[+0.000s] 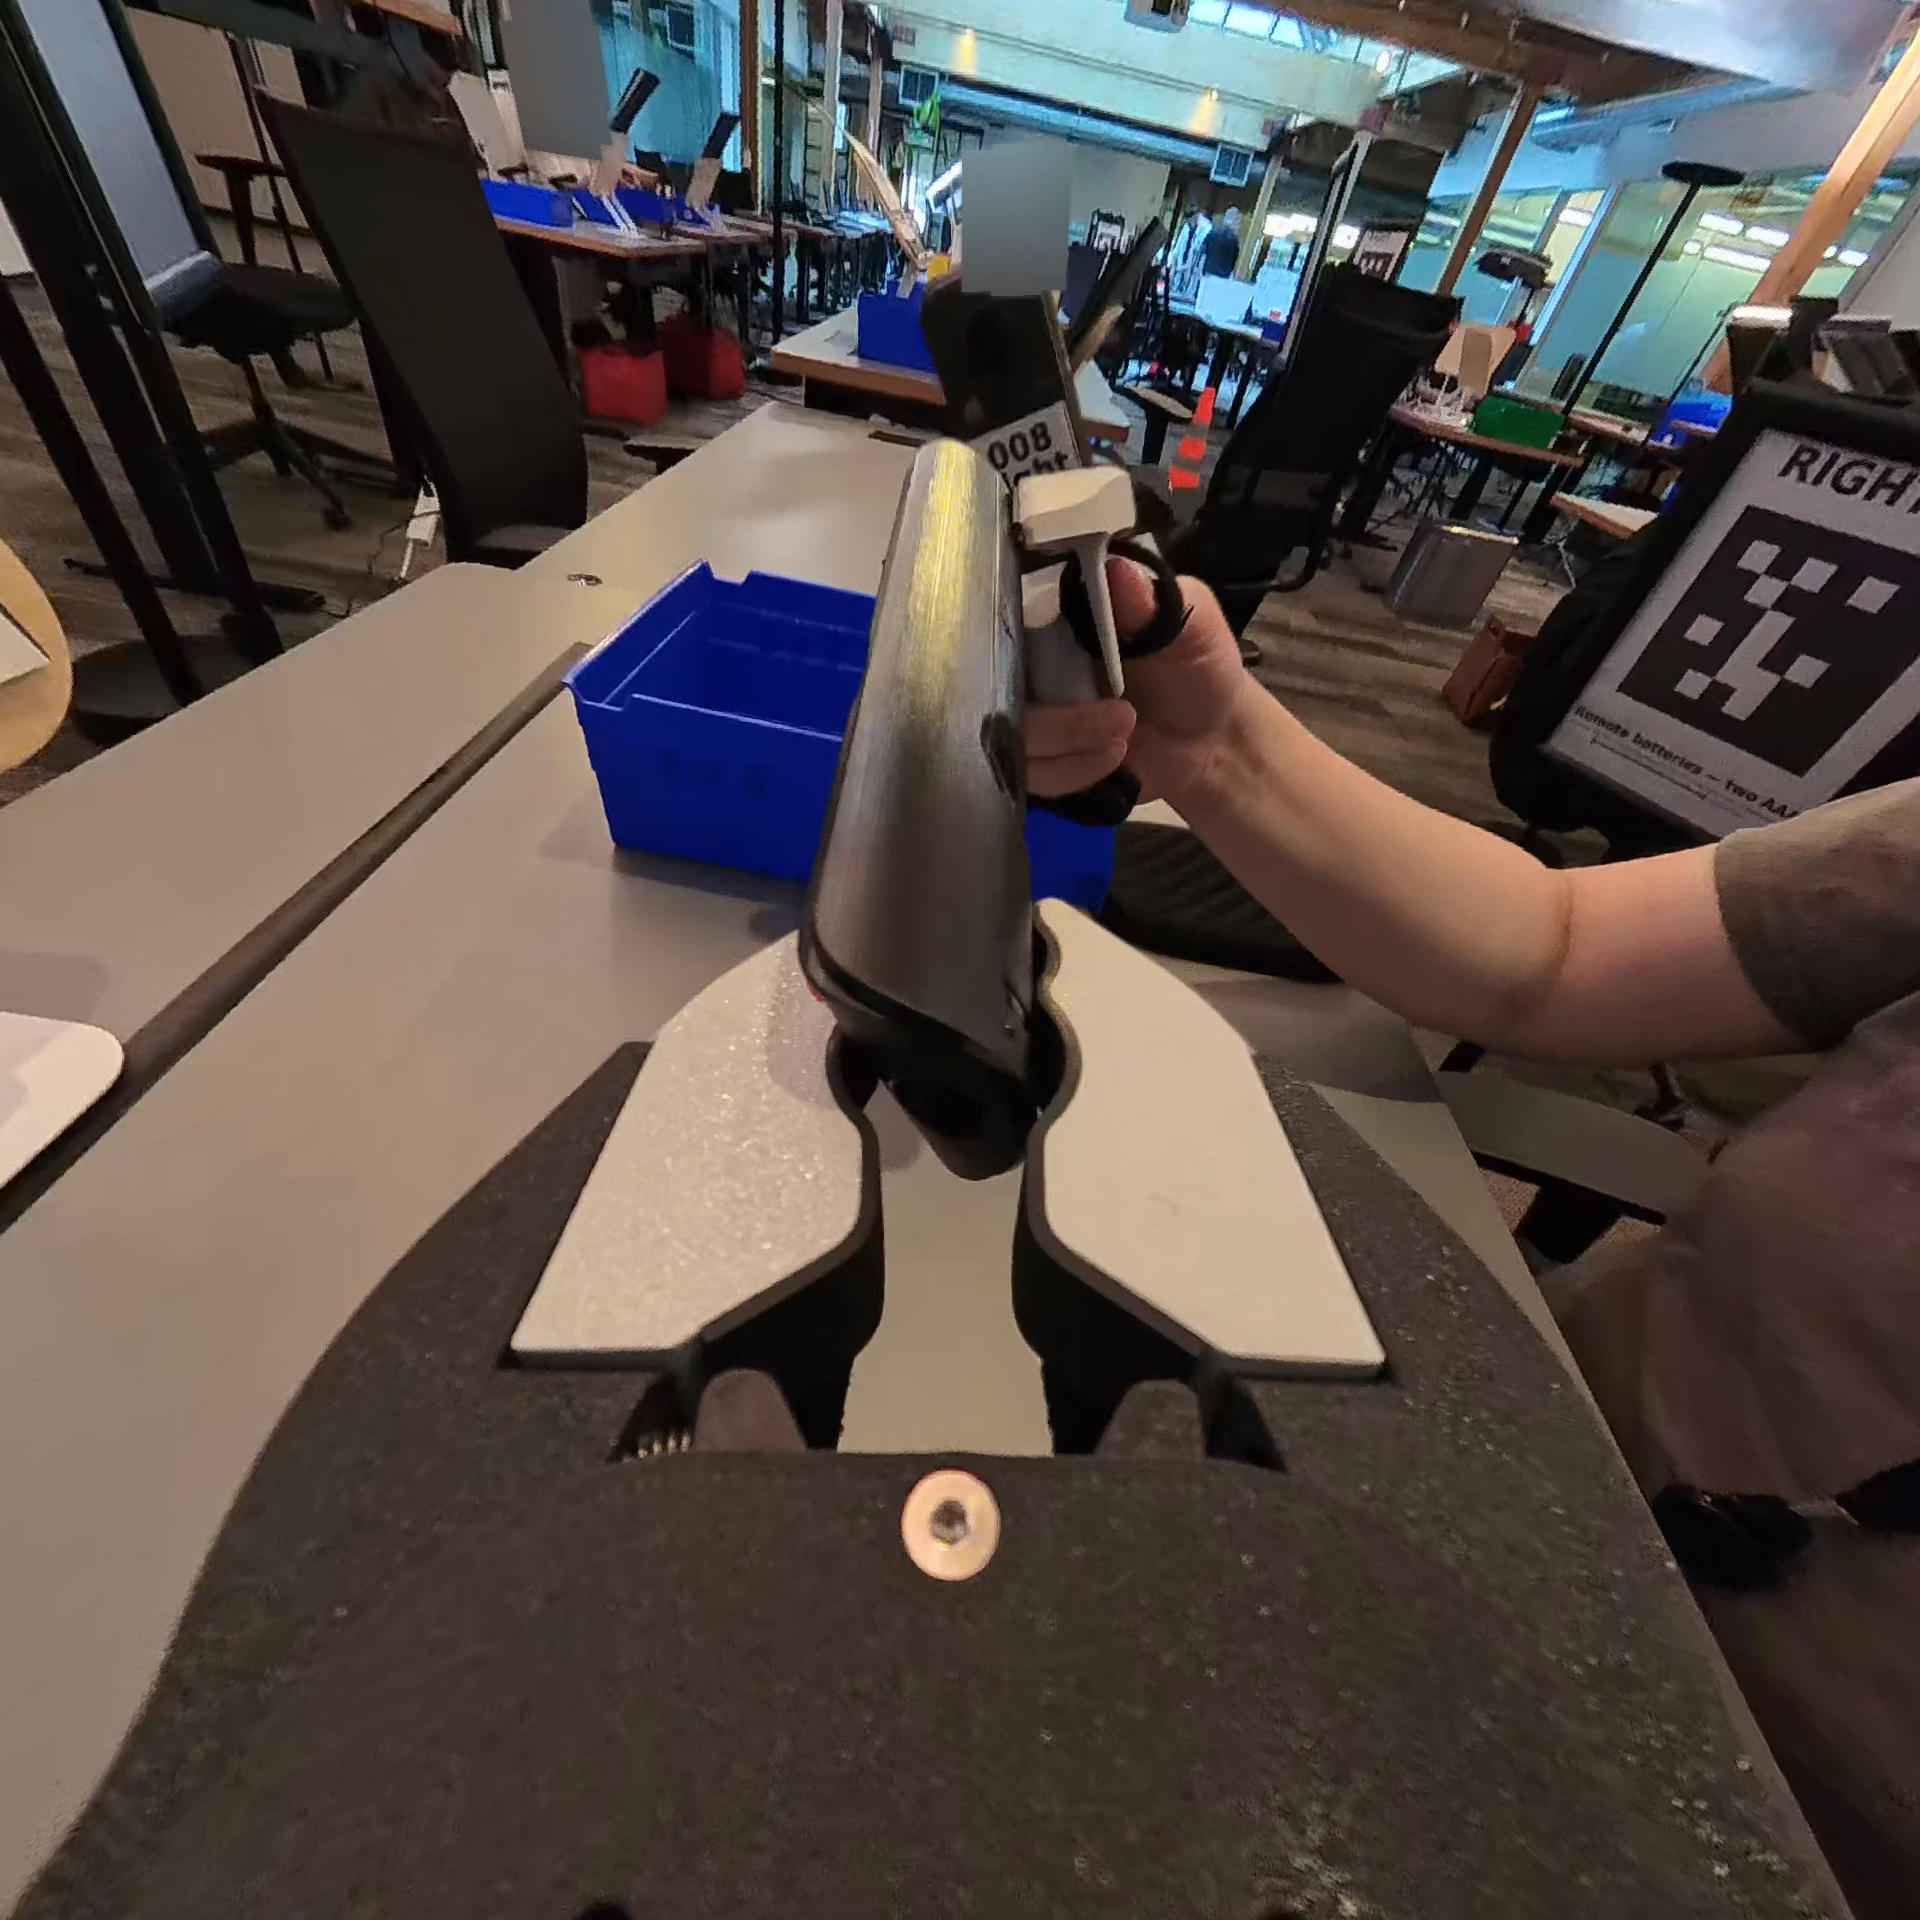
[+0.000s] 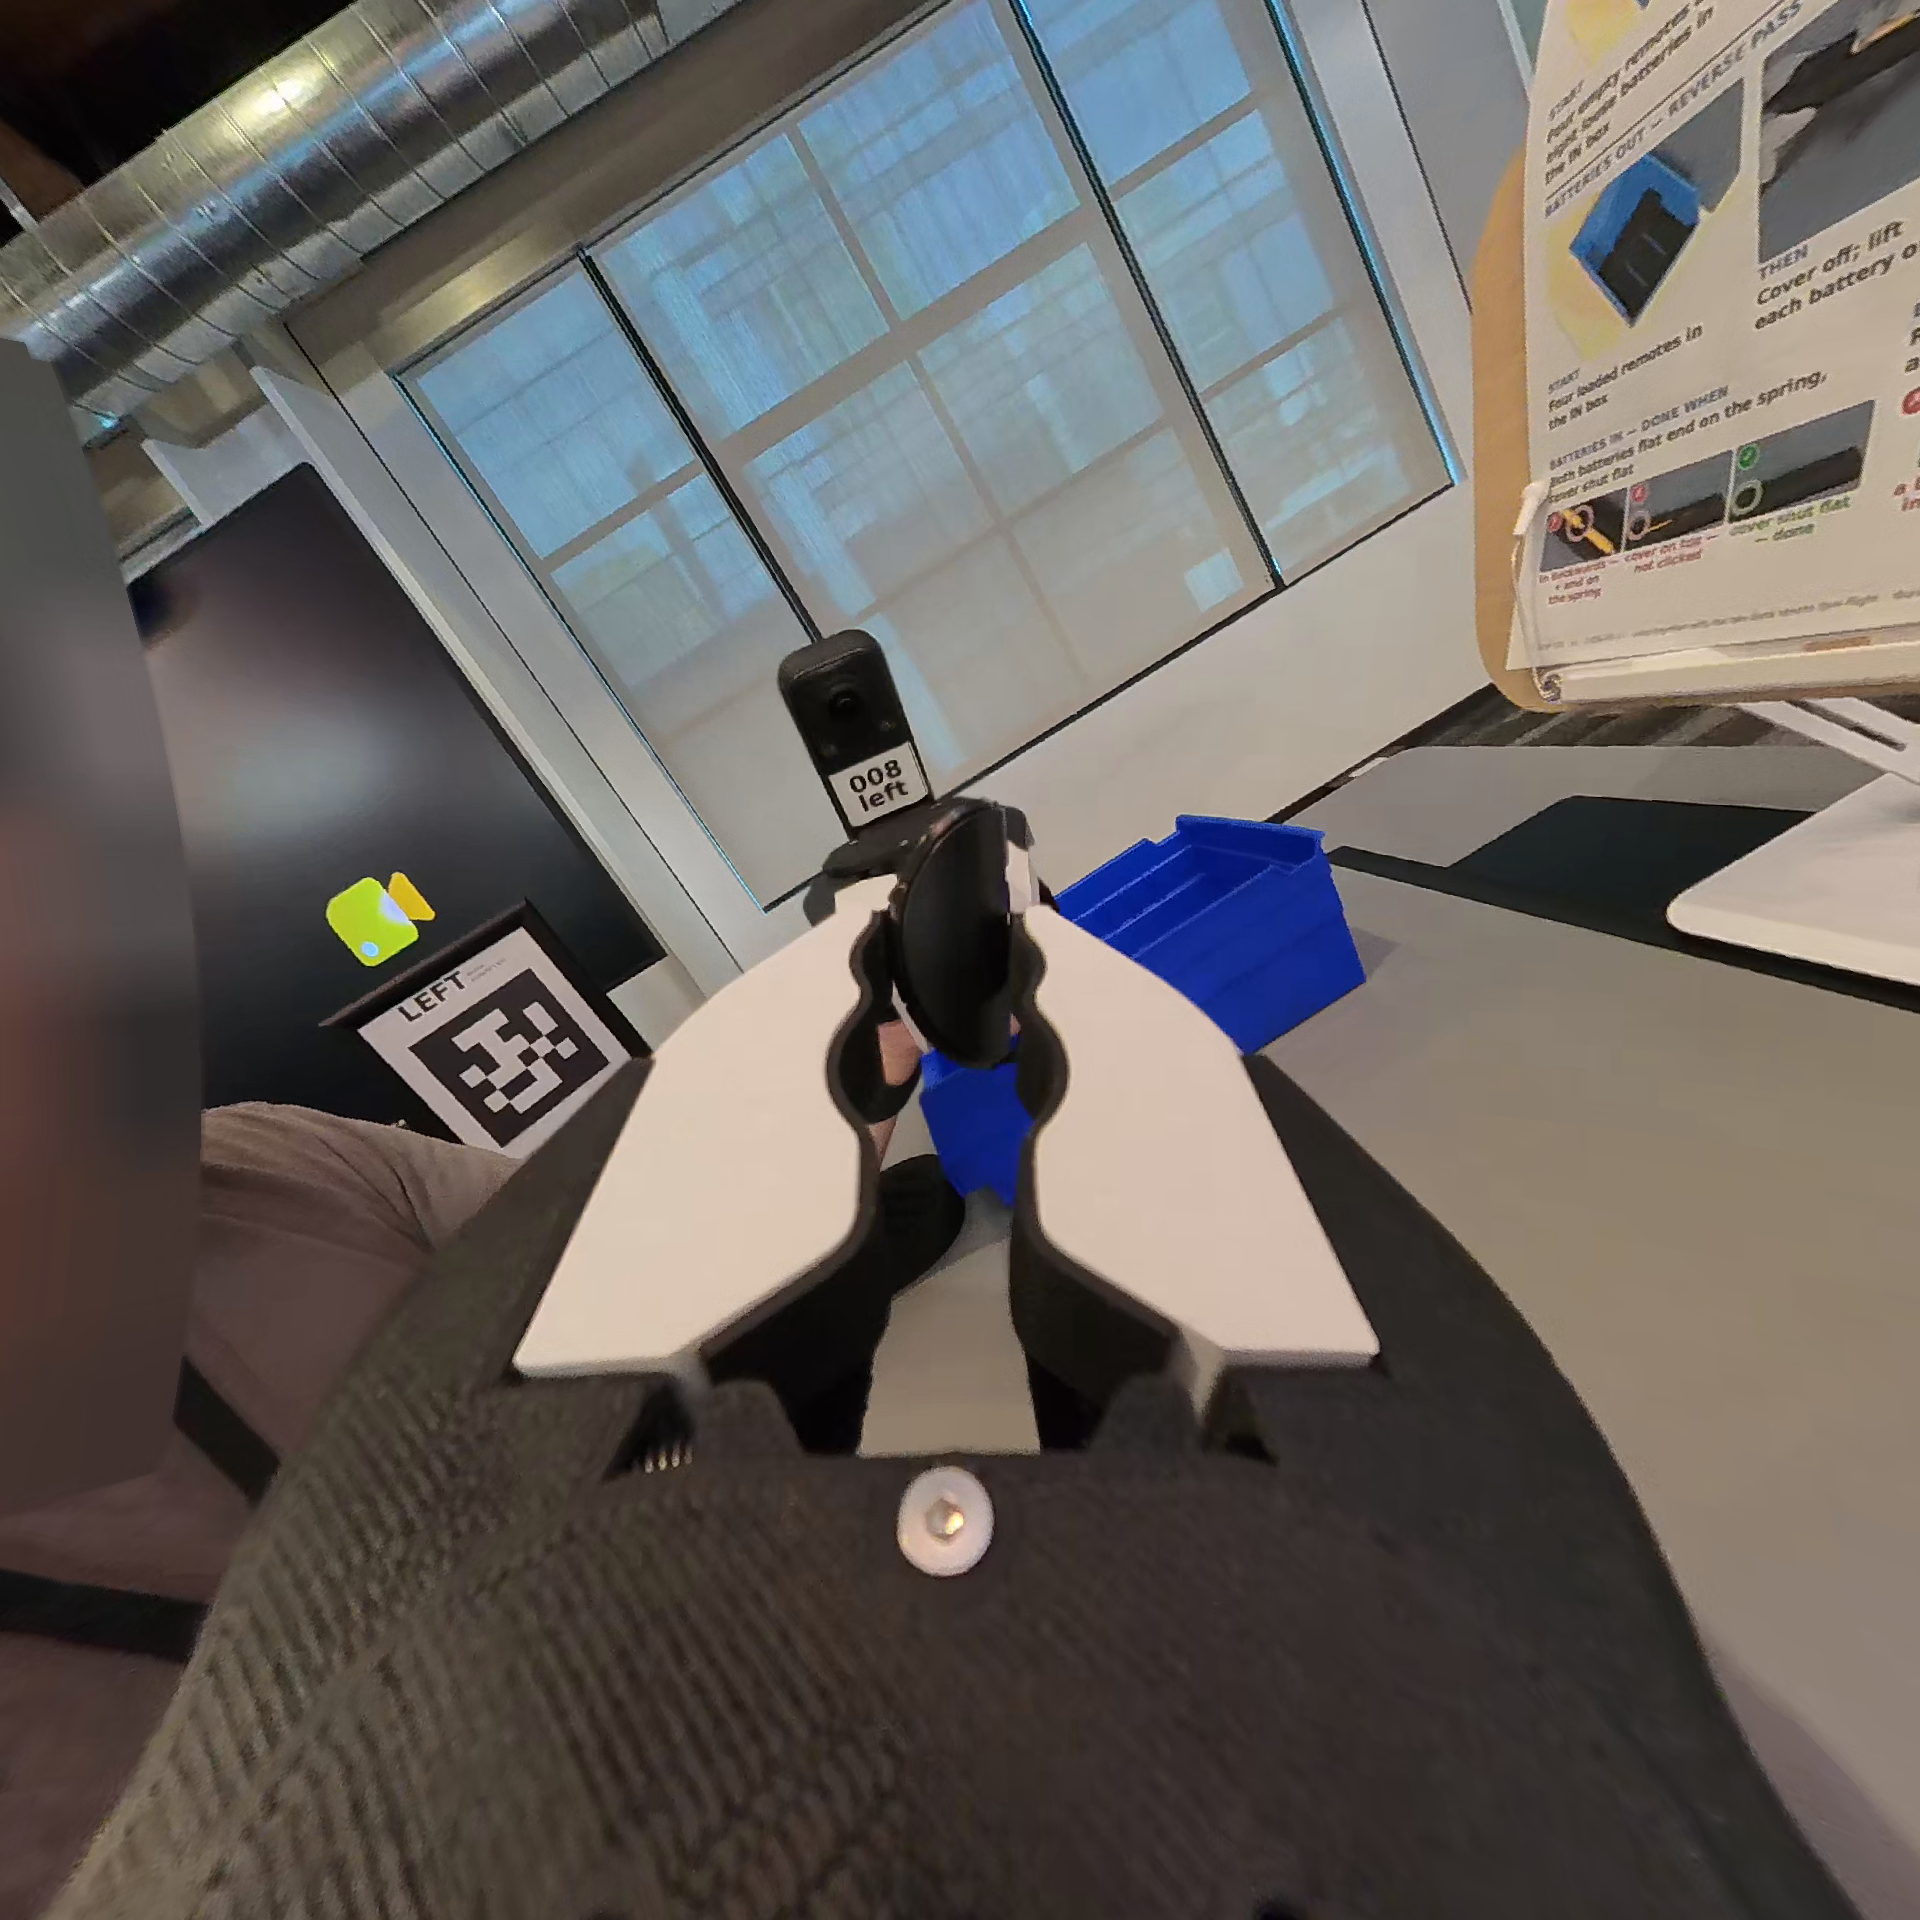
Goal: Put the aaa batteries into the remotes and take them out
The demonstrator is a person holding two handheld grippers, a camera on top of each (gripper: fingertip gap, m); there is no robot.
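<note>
Both tools clamp one remote

Your left tool [image 1: 940,1049] and right tool [image 2: 951,997] pinch opposite remote [image 1: 920,790] ends above the desk [image 1: 364,997]; hold steady.

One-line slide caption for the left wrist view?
Both grippers, left and right, clamp opposite ends of a black remote above the grey table, blue bin behind.

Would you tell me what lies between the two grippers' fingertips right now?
The black remote spans it: the left gripper clamps one end, the right gripper the other, shown in both wrist views.
</note>
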